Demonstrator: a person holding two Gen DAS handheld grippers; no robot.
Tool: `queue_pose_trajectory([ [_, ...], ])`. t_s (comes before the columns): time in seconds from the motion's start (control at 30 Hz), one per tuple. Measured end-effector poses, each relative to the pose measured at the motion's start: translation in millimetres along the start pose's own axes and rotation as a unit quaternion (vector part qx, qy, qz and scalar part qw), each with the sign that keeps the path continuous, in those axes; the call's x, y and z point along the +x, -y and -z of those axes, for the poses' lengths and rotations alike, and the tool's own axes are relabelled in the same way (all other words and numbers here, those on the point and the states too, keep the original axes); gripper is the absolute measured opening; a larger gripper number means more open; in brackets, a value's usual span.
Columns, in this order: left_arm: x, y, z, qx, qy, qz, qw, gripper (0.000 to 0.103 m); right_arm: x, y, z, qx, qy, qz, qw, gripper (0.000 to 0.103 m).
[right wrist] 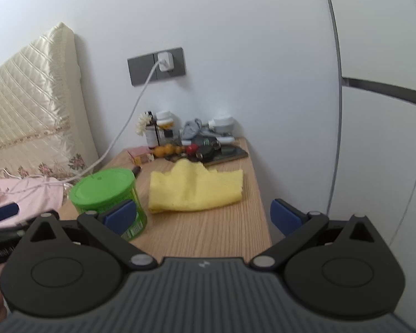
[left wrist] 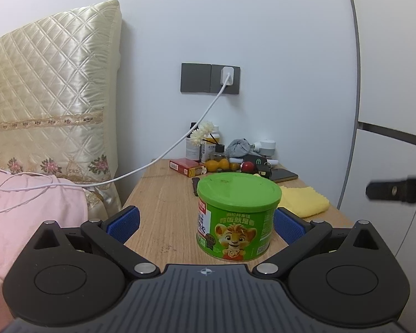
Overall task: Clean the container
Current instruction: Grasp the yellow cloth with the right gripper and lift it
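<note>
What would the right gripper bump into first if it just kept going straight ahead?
Most likely the yellow cloth, lying on the wooden bedside table in line with the open right gripper; depth is hard to judge.

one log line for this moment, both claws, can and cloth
left claw: open, around green can | right claw: open, empty | yellow cloth: untouched on nightstand | lid on

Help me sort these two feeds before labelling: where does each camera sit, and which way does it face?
Left wrist: sits on the left tongs, facing the wall along the bedside table; open blue pads flank the green can; the right tongs' tip shows at right.
Right wrist: sits on the right tongs, open, facing the yellow cloth; the left tongs' pad shows at left.
Shared: can, cloth, table, wall socket.
</note>
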State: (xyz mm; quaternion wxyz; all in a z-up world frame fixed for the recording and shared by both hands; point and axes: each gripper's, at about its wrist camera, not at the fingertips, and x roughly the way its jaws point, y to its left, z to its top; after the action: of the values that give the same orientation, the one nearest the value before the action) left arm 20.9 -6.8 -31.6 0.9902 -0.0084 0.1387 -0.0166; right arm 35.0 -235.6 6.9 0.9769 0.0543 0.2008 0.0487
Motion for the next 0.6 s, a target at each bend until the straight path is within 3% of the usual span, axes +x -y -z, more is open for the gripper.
queue_pose_trajectory([
  [0.23,19.9,1.7,14.0,0.007,0.013,0.022,0.9996,0.103,13.9,5.1,-6.4,-0.001,-0.018,-0.031,0.999,0.103],
  [0.4,36.2,9.1,27.1,0.013,0.025,0.054,0.9982,0.103,18.4,15.2,-10.6,0.016,0.012,-0.05,0.999,0.103],
  [0.6,63.3,22.0,34.9,0.019,0.014,0.055,0.9982,0.103,41.0,27.8,-22.3,0.027,0.025,-0.067,0.997,0.103],
])
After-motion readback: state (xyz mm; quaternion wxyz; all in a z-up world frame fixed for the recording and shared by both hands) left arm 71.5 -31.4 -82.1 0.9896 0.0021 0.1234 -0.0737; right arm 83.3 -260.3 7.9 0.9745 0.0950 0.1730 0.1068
